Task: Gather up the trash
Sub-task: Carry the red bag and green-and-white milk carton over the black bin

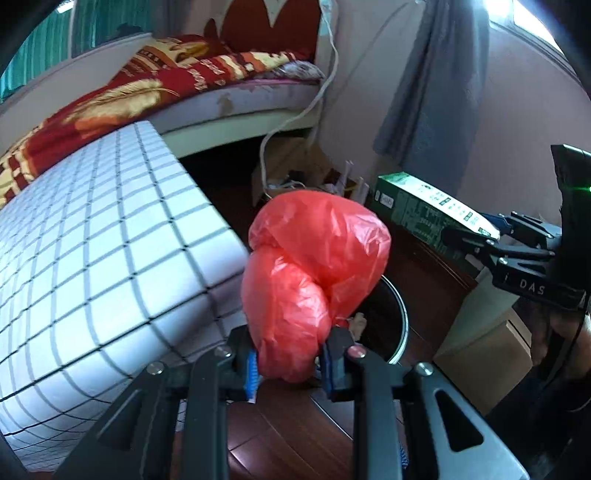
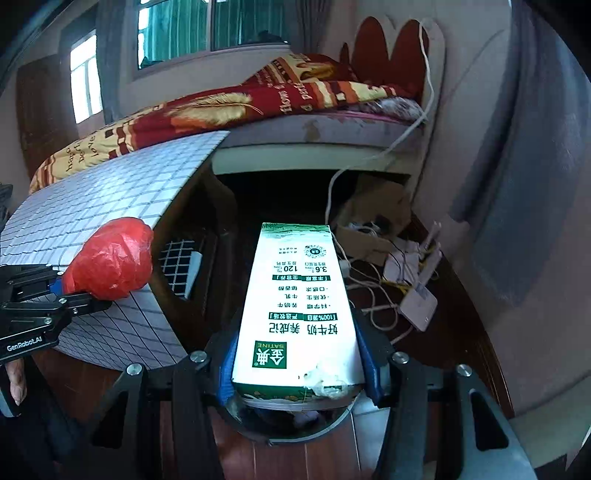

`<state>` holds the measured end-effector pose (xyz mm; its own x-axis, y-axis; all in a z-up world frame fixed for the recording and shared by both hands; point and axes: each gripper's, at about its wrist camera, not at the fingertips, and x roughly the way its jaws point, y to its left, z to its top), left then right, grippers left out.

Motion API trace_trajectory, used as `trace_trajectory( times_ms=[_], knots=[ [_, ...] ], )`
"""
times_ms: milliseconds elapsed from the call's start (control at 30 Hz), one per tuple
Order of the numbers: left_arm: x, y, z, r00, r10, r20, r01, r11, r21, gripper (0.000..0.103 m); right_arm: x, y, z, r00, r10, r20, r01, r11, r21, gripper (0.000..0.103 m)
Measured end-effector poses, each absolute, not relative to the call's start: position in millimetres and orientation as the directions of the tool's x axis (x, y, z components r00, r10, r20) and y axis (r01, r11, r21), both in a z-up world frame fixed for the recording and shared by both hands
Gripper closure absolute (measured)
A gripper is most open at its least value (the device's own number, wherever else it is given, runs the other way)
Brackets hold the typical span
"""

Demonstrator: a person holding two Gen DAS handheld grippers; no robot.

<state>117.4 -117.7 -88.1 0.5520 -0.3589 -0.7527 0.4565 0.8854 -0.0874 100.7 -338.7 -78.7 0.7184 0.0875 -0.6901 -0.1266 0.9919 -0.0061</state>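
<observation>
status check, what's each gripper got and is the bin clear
Left gripper shut on red plastic bag. Right gripper shut on milk carton. Bin right below the carton, nothing blocking it.

I see a bed (image 2: 258, 107) with a red and yellow blanket (image 1: 122, 96), a bench (image 1: 92, 258) with white squares beside it, a dark wood floor (image 1: 288, 435), pinkish walls (image 1: 517, 129), and bright windows (image 2: 177, 33).

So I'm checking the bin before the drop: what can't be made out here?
- Trash bin: left wrist view, mostly hidden by the red bag; contents unclear.
- Same bin: right wrist view, covered by the milk carton.
- Carton's far end: left wrist view, hidden by the right gripper.
</observation>
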Motion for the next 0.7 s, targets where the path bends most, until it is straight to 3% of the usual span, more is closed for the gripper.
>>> trace_trajectory(
  times_ms=[700],
  knots=[
    [121, -175, -163, 0.396, -0.343, -0.852, 0.504, 0.857, -0.111, 0.076, 72, -371, -141, 0.615, 0.049, -0.787, -0.141, 0.989, -0.049, 0.047]
  ],
)
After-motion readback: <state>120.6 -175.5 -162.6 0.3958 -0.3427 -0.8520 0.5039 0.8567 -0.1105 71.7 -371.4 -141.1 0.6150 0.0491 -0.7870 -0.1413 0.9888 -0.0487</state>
